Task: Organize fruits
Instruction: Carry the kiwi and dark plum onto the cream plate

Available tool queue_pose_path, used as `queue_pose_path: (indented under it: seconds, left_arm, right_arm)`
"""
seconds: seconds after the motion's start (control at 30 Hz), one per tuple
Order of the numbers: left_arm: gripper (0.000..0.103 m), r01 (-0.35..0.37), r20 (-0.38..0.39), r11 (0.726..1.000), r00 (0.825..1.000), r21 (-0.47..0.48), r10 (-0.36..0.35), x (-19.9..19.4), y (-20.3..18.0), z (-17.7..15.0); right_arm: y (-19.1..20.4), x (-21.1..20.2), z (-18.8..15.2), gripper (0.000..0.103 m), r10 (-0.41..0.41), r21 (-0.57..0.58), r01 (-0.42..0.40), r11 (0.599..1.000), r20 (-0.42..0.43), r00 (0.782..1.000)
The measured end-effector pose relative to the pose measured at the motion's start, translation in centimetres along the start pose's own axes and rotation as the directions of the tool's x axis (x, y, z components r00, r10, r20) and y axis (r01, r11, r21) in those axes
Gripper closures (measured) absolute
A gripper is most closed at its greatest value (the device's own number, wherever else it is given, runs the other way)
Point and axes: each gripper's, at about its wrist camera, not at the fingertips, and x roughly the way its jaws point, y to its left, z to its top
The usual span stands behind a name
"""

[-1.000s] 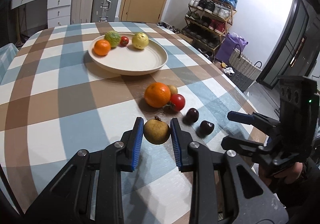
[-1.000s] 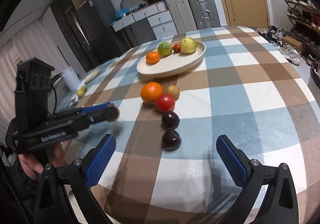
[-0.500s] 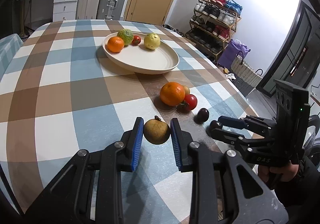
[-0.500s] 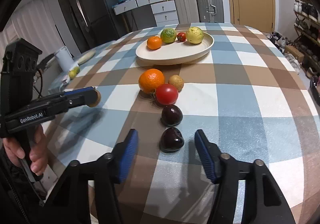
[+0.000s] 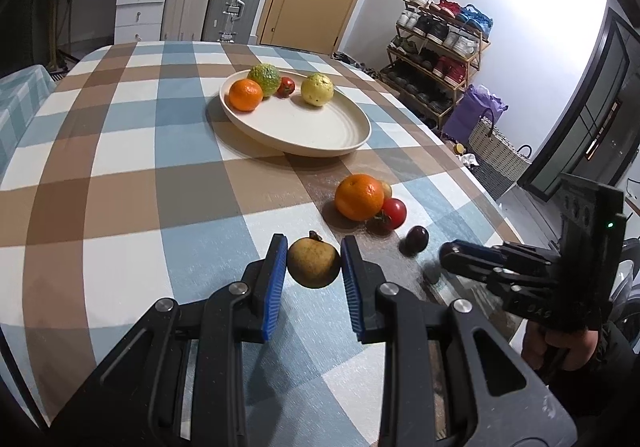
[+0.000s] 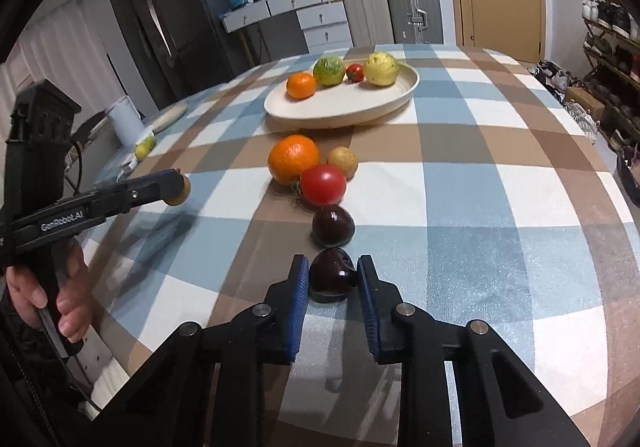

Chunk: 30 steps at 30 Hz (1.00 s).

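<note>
Holding the brownish pear (image 5: 314,264) clear of the checked tablecloth (image 5: 132,183) in our left gripper (image 5: 314,267), both blue pads pressed to its sides, we judge the step in hand to be the right-hand pickup. Our right gripper (image 6: 334,277) has its pads close either side of the nearest dark plum (image 6: 332,274), which sits on the cloth; whether both pads truly touch it, we cannot tell. We should squeeze gently, since the fruit is round and could roll toward the table edge, then lift straight up before travelling to the plate (image 6: 384,105).

Counting outward on the cloth: two dark plums, this one and a second dark plum (image 6: 333,225) just beyond it; one red tomato (image 6: 323,184); one large orange (image 6: 294,158); one small tan fruit (image 6: 342,161) touching the tomato. Farther off, the plate holds four: one small orange (image 6: 301,85), one green fruit (image 6: 329,70), one small tomato (image 6: 354,72) and one yellow fruit (image 6: 381,64).
</note>
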Motion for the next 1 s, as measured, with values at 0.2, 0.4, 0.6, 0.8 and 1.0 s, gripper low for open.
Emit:
queue_pose_path:
  seconds: [0.2, 0.4, 0.6, 0.8, 1.0]
  left_arm:
    - [0.078, -0.030, 0.028, 1.000, 0.999, 0.000, 0.030, 0.0, 0.7, 2.3]
    - [0.078, -0.053, 0.062, 0.999, 0.997, 0.001, 0.053, 0.9, 1.6, 5.9]
    - [0.078, -0.061, 0.066, 0.998, 0.996, -0.002, 0.061, 3.3, 2.4, 9.4]
    - [0.078, -0.063, 0.041, 0.998, 0.997, -0.005, 0.063, 6.6, 3.1, 11.9]
    - [0.078, -0.066, 0.000, 0.998, 0.998, -0.019, 0.066, 9.8, 4.2, 13.2]
  right_arm:
    - [-0.6, -1.9, 1.2, 0.078, 0.023, 0.023, -0.025, 0.999, 0.076, 0.997]
    - [-1.4, -3.2, 3.9, 0.078, 0.060, 0.024, -0.064, 0.998, 0.141, 0.988]
    - [-1.9, -2.1, 7.8, 0.078, 0.105, 0.015, -0.109, 0.994, 0.157, 0.982]
    - [-1.8, 0.2, 12.1, 0.078, 0.158, 0.004, -0.161, 0.987, 0.160, 0.974]
    - [-1.4, 3.4, 15.6, 0.078, 0.207, -0.009, -0.208, 0.978, 0.137, 0.969]
